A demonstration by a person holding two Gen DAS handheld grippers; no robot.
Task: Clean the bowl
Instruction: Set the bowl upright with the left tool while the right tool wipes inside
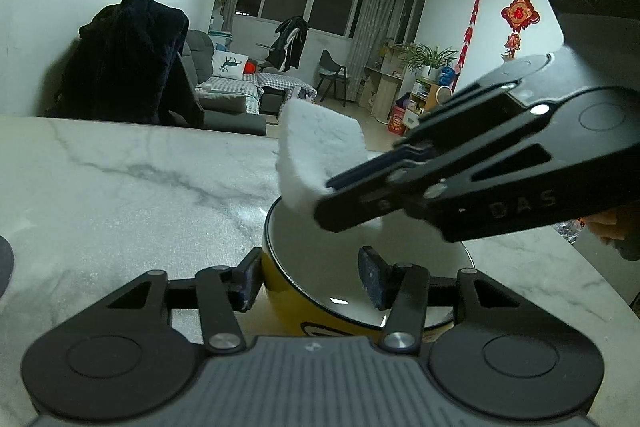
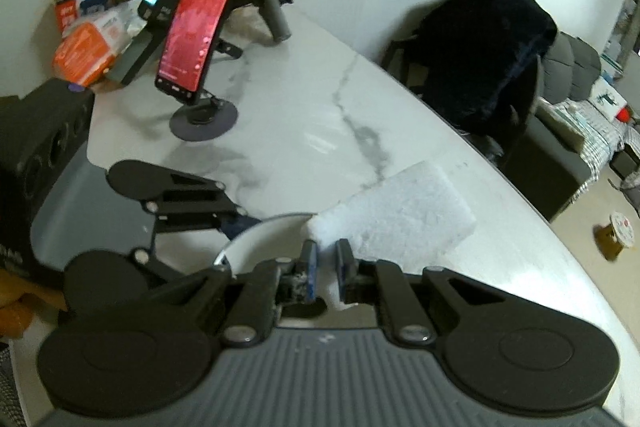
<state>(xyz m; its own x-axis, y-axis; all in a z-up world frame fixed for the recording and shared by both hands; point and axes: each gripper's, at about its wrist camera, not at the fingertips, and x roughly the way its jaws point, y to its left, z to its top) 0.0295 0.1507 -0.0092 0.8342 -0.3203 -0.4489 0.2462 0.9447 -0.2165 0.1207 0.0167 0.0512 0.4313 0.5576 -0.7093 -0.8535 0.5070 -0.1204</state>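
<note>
Bowl (image 1: 320, 291) wall clamped between left claw (image 1: 310, 281) pads, right claw (image 2: 327, 269) above it, pinching white sponge (image 2: 394, 215).

Dim indoor light, bluish cast; fisheye bending at edges; right view motion-blurred.

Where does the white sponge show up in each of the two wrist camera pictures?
Left wrist view: the white sponge sits just right of centre, pinched by the right gripper above the bowl.
Right wrist view: the sponge lies low and right of centre, sticking out past the jaws.
Shared landmark: the dark coat on the chair behind the marble table.
</note>
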